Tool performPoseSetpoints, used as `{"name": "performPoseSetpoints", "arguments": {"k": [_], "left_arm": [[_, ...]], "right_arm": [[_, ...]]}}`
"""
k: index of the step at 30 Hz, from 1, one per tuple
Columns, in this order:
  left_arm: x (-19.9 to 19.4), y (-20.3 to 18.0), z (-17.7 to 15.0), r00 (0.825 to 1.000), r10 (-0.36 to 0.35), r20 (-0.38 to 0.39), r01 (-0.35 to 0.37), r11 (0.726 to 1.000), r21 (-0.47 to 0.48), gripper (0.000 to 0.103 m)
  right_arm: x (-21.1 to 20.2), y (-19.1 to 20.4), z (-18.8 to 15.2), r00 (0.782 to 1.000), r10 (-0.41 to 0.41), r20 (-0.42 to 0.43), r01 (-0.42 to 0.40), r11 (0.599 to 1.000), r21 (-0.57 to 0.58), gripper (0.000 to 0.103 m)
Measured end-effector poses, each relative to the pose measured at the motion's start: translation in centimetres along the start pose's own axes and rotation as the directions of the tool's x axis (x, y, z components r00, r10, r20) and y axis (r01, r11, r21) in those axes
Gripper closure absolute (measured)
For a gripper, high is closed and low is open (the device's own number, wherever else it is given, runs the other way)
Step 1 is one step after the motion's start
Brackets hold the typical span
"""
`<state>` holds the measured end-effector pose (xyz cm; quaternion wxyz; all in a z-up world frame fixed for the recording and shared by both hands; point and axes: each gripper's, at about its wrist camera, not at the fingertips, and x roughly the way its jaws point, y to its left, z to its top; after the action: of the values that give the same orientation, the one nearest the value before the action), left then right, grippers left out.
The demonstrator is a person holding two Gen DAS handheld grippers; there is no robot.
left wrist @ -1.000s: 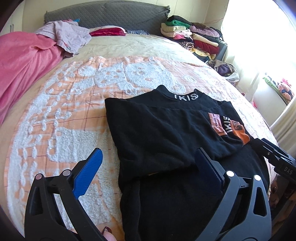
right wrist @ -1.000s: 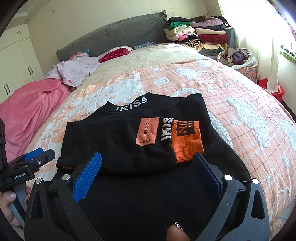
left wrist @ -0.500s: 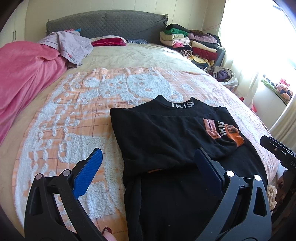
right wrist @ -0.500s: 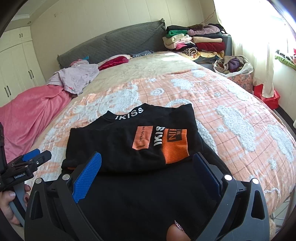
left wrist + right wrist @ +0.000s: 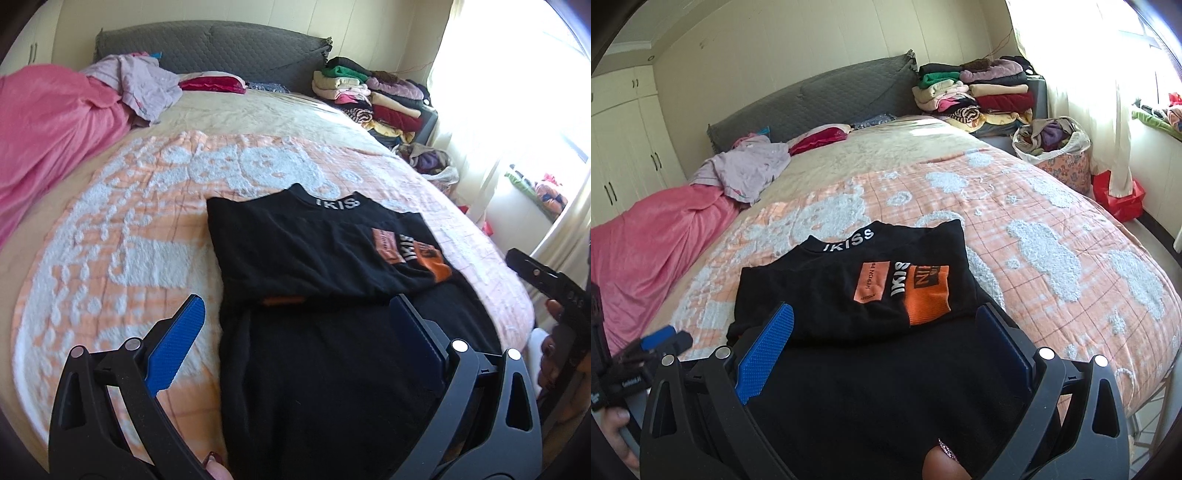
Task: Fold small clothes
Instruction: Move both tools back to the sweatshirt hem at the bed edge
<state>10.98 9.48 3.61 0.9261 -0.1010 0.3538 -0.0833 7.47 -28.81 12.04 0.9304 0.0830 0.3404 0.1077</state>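
We held the left gripper (image 5: 295, 328) with its jaws spread wide and empty, and the right gripper (image 5: 886, 328) likewise gaping over nothing. Just ahead of both lay the black sweatshirt (image 5: 849, 288), sleeves folded across its chest, lower body reaching back beneath our fingers. It rested on the orange-and-white bedspread (image 5: 1052, 236). We judged the risk to be pinching only the top layer at the hem, or dragging bedspread pile with it, so the fold would skew and the tucked sleeves slide out.
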Motion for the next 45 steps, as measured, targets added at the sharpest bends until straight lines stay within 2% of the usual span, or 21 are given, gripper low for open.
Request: {"name": "performPoseSetpoints", "arguments": {"k": [13,34,45], "left_arm": [[-3.5,-0.3,-1.9,0.997,0.044,0.059,-0.042,0.999,-0.029,0.010],[-4.5,-0.3,-5.7,0.993,0.117,-0.003,-0.117,0.993,-0.016,0.010],[-4.3,0.5,-7.5,0.986,0.156,-0.057,-0.157,0.987,-0.019,0.010]], "right_arm": [[-2.4,-0.2,-0.4,1.000,0.008,0.017,-0.008,1.000,-0.015,0.005],[-4.5,-1.9,-2.2,1.000,-0.004,-0.004,0.004,0.999,-0.042,0.005],[-4.3,-3.7,-3.9,0.998,-0.049,-0.043,0.047,0.998,-0.051,0.005]]}}
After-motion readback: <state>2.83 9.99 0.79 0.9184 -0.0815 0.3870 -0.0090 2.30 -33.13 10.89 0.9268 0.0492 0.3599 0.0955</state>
